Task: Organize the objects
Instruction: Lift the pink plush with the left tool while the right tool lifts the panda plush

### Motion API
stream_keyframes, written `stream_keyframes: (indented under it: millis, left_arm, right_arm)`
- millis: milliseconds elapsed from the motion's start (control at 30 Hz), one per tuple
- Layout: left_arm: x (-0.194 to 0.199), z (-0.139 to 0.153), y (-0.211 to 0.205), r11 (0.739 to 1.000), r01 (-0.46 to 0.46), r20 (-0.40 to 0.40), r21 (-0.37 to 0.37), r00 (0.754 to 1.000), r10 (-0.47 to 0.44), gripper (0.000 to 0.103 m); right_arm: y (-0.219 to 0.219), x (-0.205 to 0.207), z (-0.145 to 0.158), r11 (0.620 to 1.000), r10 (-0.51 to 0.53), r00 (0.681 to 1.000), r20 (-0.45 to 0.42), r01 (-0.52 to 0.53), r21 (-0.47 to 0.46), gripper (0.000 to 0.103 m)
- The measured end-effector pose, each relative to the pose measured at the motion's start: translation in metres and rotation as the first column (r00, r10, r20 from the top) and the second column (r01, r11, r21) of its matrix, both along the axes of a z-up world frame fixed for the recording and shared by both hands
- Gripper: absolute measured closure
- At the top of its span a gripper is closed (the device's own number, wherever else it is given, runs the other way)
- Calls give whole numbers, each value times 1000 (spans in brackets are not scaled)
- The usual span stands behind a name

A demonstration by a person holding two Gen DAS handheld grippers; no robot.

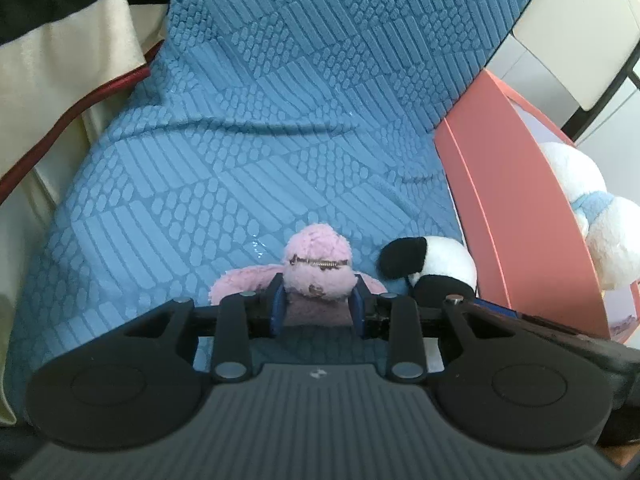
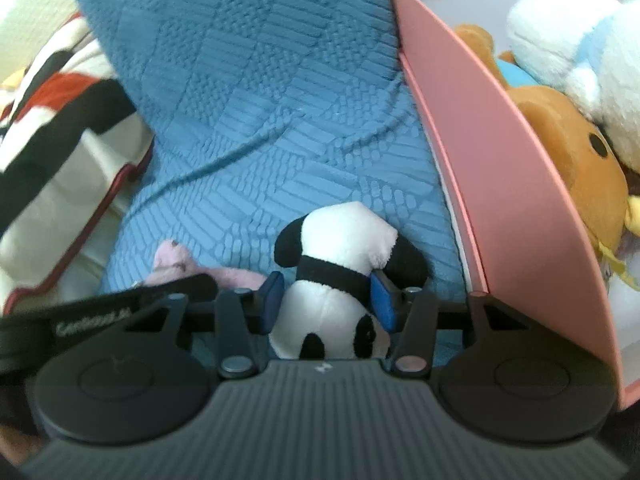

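Note:
My left gripper (image 1: pixel 319 307) is shut on a pink plush toy (image 1: pixel 318 268), its blue pads pressing both sides, over the blue textured blanket (image 1: pixel 260 140). My right gripper (image 2: pixel 328 300) is shut on a black-and-white panda plush (image 2: pixel 340 276), held head-down between the blue pads. The panda also shows in the left wrist view (image 1: pixel 432 268), just right of the pink toy. The pink toy shows in the right wrist view (image 2: pixel 188 270), left of the panda. A pink box (image 2: pixel 500 184) stands to the right and holds several plush toys.
In the box lie a brown bear (image 2: pixel 572 160) and a white-and-blue plush (image 2: pixel 580 40); the white plush also shows in the left wrist view (image 1: pixel 588 208). A striped cream, black and red cloth (image 2: pixel 60 140) lies left of the blanket.

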State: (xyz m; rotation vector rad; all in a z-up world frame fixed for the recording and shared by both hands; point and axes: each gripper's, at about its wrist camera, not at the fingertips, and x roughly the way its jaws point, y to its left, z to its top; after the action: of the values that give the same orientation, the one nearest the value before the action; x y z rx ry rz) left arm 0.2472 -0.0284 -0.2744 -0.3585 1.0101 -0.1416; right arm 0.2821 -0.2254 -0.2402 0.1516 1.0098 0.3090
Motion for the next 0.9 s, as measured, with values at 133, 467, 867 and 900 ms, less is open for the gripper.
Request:
stream_keyframes:
  millis: [133, 467, 867, 900]
  left_arm:
    - [3, -3, -5, 1000, 4, 0, 13, 1000, -4, 66]
    - [9, 6, -2, 1000, -19, 51, 24, 999, 17, 67]
    - [-16, 44, -4, 1000, -10, 128, 1, 992, 10, 67]
    - [-20, 47, -4, 1000, -11, 132, -6, 991, 12, 67]
  right_arm:
    - [-2, 4, -3, 1000, 9, 1000, -10, -9, 22, 53]
    - [-8, 2, 1, 998, 1, 1000, -31, 1, 60, 55]
    - [-18, -15, 40, 997, 30, 999, 21, -32, 76, 56]
    - [-18, -18, 44, 997, 33, 999, 26, -34, 73, 56]
